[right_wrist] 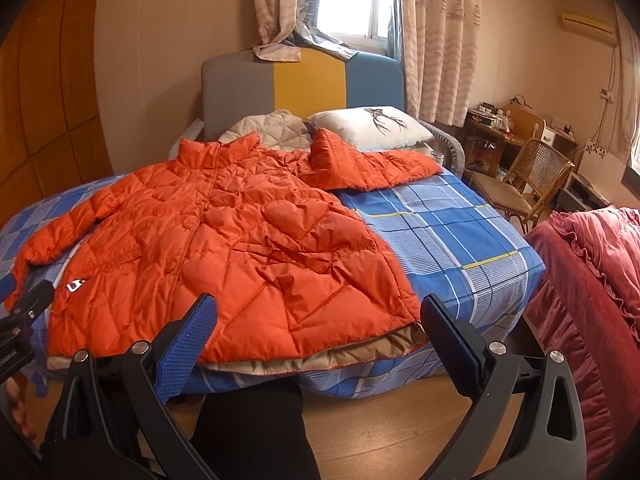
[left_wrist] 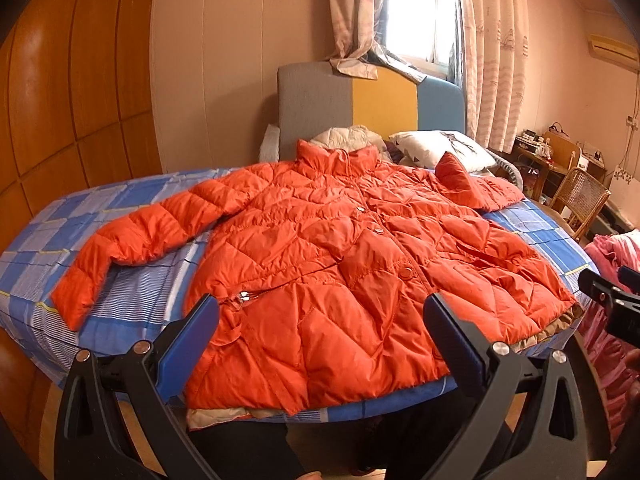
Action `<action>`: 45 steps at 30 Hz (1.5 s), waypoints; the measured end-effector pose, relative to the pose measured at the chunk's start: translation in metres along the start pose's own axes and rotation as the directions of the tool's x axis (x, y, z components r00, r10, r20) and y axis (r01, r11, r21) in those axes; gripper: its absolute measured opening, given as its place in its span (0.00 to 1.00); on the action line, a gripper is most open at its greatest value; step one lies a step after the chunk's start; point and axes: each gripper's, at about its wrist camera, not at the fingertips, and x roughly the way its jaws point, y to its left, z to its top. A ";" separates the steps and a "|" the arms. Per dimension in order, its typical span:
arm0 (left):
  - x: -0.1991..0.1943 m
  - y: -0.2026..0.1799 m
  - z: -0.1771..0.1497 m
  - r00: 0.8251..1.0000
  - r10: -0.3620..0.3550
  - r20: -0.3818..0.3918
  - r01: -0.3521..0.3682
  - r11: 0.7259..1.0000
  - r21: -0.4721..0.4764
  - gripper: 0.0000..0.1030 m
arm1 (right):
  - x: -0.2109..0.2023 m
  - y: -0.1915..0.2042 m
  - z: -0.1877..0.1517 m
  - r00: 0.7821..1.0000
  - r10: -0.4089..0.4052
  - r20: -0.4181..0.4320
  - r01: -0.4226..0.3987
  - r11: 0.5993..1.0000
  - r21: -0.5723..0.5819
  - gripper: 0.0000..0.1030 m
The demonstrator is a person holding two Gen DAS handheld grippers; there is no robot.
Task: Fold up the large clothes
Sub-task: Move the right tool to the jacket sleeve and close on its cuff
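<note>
Left wrist view: left gripper [left_wrist: 322,316] and right gripper [right_wrist: 318,316] hovering spread, empty, short of jacket [left_wrist: 340,248] hem; puffy slippery fabric risking slipping from a shallow pinch.

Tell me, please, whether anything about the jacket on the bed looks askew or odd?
The orange jacket lies flat, but one sleeve is doubled back toward the collar with its cuff sticking up, while the other sleeve stretches out. The beige lining peeks past the hem.

No readable text, labels, brand names or numbers appear in either view. Faint white lettering on the black gripper part [right_wrist: 14,354] at the near left is too blurred to read.
</note>
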 end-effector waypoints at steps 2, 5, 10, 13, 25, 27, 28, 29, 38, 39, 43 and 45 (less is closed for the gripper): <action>0.008 0.002 0.001 1.000 -0.016 -0.024 0.016 1.000 -0.012 0.98 | 0.009 0.001 0.004 1.000 -0.001 -0.010 0.001 1.000 -0.010 0.97; 0.028 0.008 0.005 0.994 -0.069 -0.083 0.064 0.996 -0.067 0.98 | 0.027 0.003 0.013 0.999 0.018 -0.042 -0.019 1.000 -0.012 0.97; 0.069 0.017 0.015 0.971 -0.135 -0.196 0.101 0.979 -0.178 0.98 | 0.066 -0.007 0.034 0.996 0.016 -0.092 -0.017 1.000 -0.008 0.97; 0.092 0.018 0.024 0.970 -0.112 -0.214 0.078 0.983 -0.164 0.98 | 0.104 -0.026 0.047 0.990 -0.012 -0.141 0.017 0.999 0.033 0.97; 0.170 0.032 0.051 0.955 0.063 -0.290 -0.089 0.993 -0.076 0.98 | 0.264 -0.122 0.106 0.947 -0.119 -0.298 0.195 0.951 0.242 0.88; 0.179 0.041 0.053 0.950 0.086 -0.300 -0.119 0.989 -0.093 0.98 | 0.291 -0.136 0.117 0.940 -0.125 -0.318 0.216 0.939 0.268 0.88; 0.182 0.044 0.053 0.948 0.100 -0.303 -0.135 0.986 -0.097 0.98 | 0.304 -0.142 0.123 0.934 -0.139 -0.329 0.235 0.933 0.274 0.88; 0.186 0.048 0.053 0.945 0.113 -0.306 -0.151 0.983 -0.102 0.98 | 0.318 -0.148 0.129 0.930 -0.148 -0.338 0.250 0.926 0.282 0.86; 0.214 0.081 0.052 0.930 0.163 -0.331 -0.232 0.956 -0.181 0.98 | 0.414 -0.197 0.173 0.889 -0.235 -0.392 0.367 0.879 0.306 0.78; 0.217 0.084 0.052 0.928 0.164 -0.334 -0.237 0.953 -0.191 0.98 | 0.424 -0.203 0.178 0.887 -0.236 -0.397 0.375 0.871 0.319 0.75; 0.224 0.087 0.050 0.919 0.176 -0.353 -0.257 0.946 -0.197 0.98 | 0.455 -0.223 0.192 0.883 -0.234 -0.407 0.396 0.838 0.376 0.74; 0.227 0.085 0.050 0.918 0.182 -0.352 -0.261 0.946 -0.193 0.98 | 0.470 -0.234 0.196 0.888 -0.212 -0.408 0.392 0.815 0.428 0.69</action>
